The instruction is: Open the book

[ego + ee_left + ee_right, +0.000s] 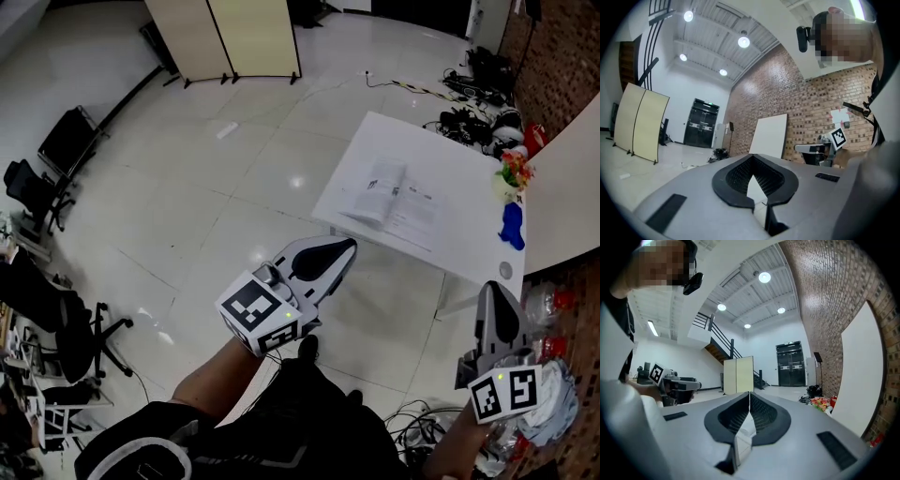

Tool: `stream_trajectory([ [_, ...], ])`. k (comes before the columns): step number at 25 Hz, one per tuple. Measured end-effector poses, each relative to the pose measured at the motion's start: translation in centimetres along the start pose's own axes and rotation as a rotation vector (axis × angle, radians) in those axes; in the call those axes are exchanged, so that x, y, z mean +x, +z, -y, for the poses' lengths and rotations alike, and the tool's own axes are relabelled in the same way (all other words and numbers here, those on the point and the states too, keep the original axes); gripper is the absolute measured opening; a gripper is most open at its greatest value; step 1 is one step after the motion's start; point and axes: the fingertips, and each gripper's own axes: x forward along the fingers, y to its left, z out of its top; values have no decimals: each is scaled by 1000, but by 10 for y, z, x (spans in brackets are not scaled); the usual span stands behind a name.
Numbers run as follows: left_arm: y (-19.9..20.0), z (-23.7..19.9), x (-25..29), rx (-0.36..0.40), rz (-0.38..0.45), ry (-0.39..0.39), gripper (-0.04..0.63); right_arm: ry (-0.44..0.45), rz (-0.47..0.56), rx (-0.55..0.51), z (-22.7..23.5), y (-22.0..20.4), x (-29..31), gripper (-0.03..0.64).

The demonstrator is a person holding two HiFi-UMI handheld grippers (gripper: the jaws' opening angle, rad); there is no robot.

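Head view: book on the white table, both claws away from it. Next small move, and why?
Probably just step closer to check: the white paper book seems already spread open on the white rectangular table, while the left claw and right claw hang shut, empty, over the floor.

Flowers (514,172) and a blue figure (511,227) stand on the white table (450,161).

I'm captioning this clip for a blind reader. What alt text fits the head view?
An open book lies on a white table, well ahead of both grippers. In the foreground, the left gripper and the right gripper point toward the table, each with jaws shut and holding nothing.
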Motion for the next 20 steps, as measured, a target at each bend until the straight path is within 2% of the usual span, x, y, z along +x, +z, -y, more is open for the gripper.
stream_trajectory([
  [4, -4, 63, -13, -27, -6, 66, -3, 68, -16, -41, 3, -10, -56, 0],
  [10, -2, 136, -45, 11, -39, 104, -4, 134, 6, 11, -10, -17, -112, 0],
  [14, 5, 163, -77, 49, -38, 106, -5, 152, 28, 19, -32, -14, -138, 1],
  [20, 2, 186, -140, 64, -16, 79, -3, 129, 38, 36, -85, -16, -167, 0],
])
